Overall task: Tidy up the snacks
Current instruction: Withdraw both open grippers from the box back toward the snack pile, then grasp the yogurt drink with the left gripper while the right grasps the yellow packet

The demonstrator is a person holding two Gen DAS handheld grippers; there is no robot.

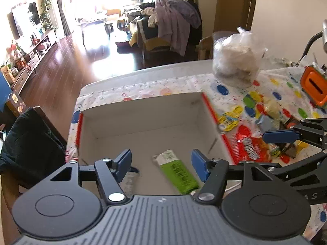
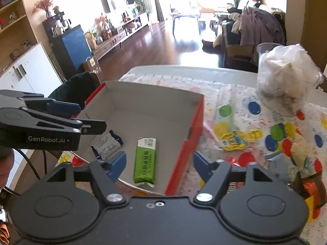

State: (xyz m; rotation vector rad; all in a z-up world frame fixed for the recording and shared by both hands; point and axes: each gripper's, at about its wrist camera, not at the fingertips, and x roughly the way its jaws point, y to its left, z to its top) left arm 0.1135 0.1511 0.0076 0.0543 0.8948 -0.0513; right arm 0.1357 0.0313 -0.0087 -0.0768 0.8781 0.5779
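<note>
Sunlit living room behind, hardwood floor and a clothes-heaped sofa; your worktop (image 2: 235, 75) carries a dotted cloth and a red-sided cardboard box (image 2: 196, 122). Inside the box lie a green snack bar (image 2: 145, 160) flat on the floor, and a white-and-dark packet (image 2: 108, 145) just beside it toward the left wall; more snacks lie loose on the cloth to the right, among them a yellow packet (image 2: 235, 140) and a red wrapper (image 1: 251, 147). Left tongs (image 1: 161, 163) stand open over the box, nothing between the pads; right tongs (image 2: 159, 166) likewise open and empty, astride the box's red wall. Expect the wrappers to be light, soft and slick; take each across its narrow width at mid-length; squeeze gently. Far-right snacks are blurred and cut off by the frame; their count and kind are possibly mixed, and you cannot settle them from here; the clear bag (image 2: 286, 75) hides its contents.
</note>
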